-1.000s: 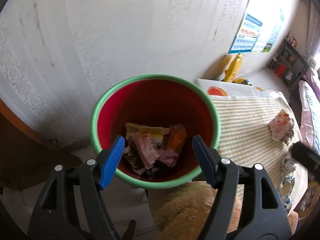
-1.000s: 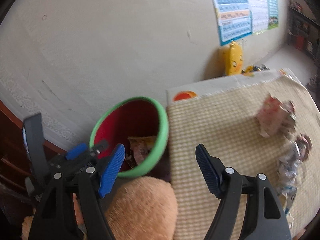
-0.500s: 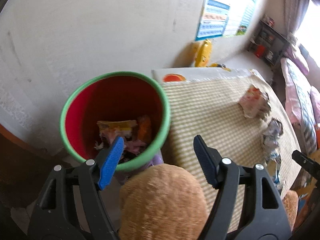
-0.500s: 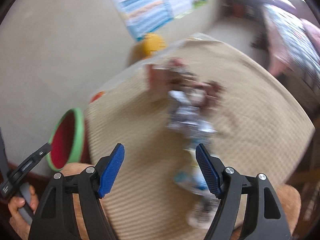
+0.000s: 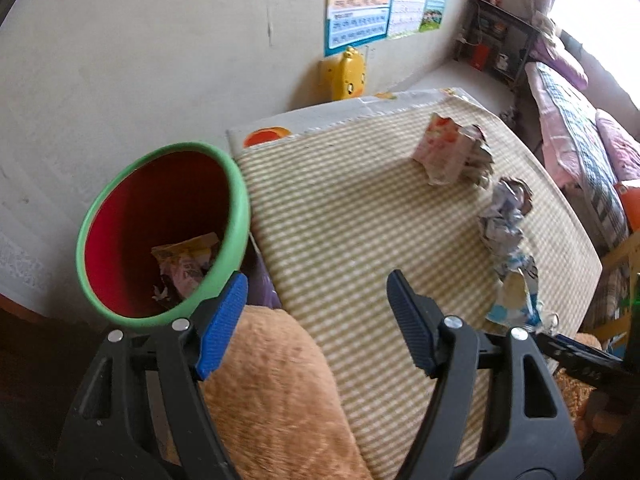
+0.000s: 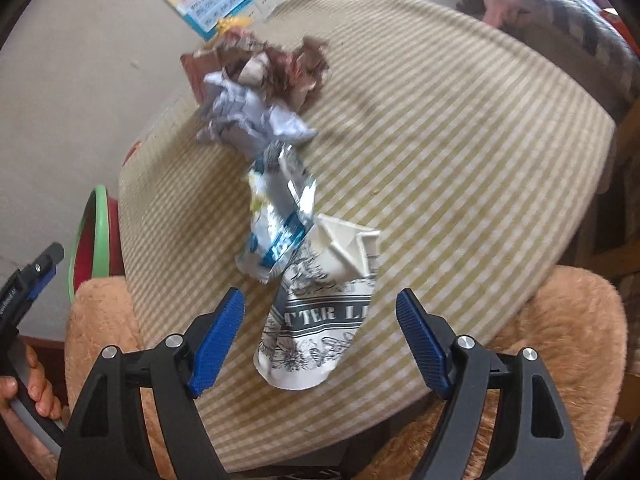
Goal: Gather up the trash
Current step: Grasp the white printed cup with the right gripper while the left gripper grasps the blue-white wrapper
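Observation:
A red bin with a green rim [image 5: 160, 232] stands left of the table and holds several wrappers [image 5: 184, 264]; its rim shows in the right wrist view [image 6: 100, 232]. My left gripper [image 5: 316, 320] is open and empty, between the bin and the table. My right gripper [image 6: 320, 336] is open and empty, just above a crushed white paper cup [image 6: 316, 320]. Beyond the cup lie a silver-blue wrapper [image 6: 280, 216], a crumpled white paper [image 6: 248, 116] and a brown wrapper [image 6: 280, 68]. The left wrist view shows a pink wrapper [image 5: 444, 152] and crumpled paper [image 5: 504, 216].
The table wears a green checked cloth [image 6: 440, 140]. Fuzzy tan cushions [image 5: 272, 400] sit at its near edge. A yellow toy [image 5: 348, 74] and posters [image 5: 360, 0] are at the wall. A bed [image 5: 580, 128] stands at the right.
My left gripper has swung right, away from over the bin toward the table. My right gripper has swung right from the bin and come down over the trash by the paper cup.

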### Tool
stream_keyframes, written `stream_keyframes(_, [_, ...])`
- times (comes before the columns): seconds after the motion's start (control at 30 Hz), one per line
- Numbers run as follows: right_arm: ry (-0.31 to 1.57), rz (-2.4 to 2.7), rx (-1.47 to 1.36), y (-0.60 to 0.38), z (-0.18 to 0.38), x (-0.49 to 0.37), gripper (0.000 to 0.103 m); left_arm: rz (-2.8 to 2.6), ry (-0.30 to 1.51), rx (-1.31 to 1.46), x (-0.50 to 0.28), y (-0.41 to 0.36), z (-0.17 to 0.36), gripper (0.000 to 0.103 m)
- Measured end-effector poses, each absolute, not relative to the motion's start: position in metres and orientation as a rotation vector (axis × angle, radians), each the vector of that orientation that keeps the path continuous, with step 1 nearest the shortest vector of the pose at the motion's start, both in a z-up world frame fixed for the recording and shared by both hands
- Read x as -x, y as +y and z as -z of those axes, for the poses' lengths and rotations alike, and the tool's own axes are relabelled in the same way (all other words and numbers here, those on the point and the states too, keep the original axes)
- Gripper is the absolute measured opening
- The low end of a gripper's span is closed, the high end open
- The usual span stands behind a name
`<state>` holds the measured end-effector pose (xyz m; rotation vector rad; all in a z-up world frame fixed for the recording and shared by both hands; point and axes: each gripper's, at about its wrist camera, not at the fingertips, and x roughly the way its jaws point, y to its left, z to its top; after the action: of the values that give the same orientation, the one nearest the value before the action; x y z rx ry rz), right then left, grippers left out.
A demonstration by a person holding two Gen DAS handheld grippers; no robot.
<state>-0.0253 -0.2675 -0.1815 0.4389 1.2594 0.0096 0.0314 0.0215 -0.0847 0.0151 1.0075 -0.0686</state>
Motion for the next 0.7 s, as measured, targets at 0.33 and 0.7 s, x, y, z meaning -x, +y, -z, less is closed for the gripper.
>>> stream_keyframes(0.33, [1.099,0.011,-0.463,-0.296,0.159,0.039,0.051,0.219,1.032,0.022,-0.029,-0.035,0.086,0.069])
stream_keyframes(0.7, [1.031,0.095,-0.495,-0.356,0.148,0.031,0.052,0.371,1.110,-0.141,-0.032,-0.146,0.139,0.069])
